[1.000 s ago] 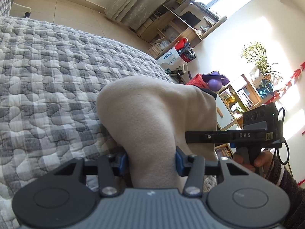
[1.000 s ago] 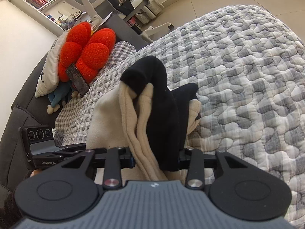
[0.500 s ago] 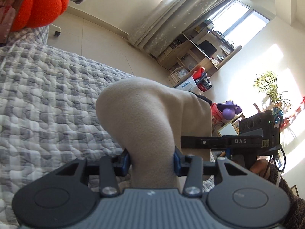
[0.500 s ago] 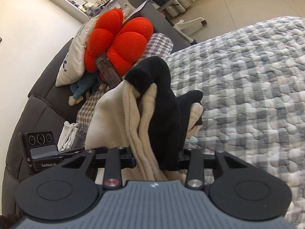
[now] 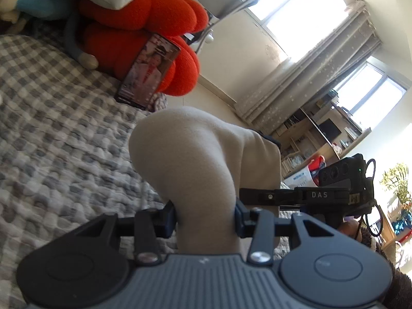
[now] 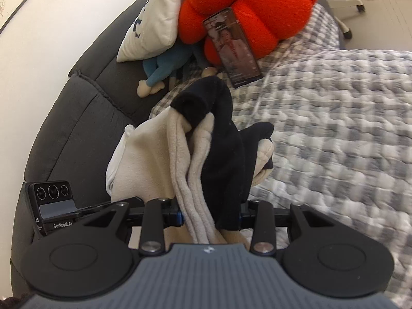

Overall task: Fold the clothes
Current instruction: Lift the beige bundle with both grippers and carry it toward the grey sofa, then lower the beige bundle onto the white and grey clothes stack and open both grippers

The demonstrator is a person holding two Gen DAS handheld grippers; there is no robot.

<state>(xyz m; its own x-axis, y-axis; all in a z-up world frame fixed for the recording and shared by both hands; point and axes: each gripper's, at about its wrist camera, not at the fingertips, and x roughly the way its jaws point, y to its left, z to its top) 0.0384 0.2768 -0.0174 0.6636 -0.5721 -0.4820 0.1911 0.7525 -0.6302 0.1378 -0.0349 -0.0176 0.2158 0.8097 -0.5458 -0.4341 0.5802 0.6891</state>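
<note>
While both the left gripper [image 5: 204, 216] and right gripper [image 6: 211, 213] pinch the fleece [image 5: 195, 159] above the bed [image 6: 334, 128], bunched layers may slip, spoiling the fold.

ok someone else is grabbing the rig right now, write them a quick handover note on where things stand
Left tongs: shut on a beige part of the fleece garment.
Right tongs: shut on a bunched beige and black part of the same garment.
Where: the garment is held up between the two tongs over the grey checked quilt, facing the orange cushion, phone and pillow at the head of the bed.
Done: both ends gripped and lifted.
Left: probably lay it flat on the quilt, fold it, then let go. No finished fold is visible yet.
</note>
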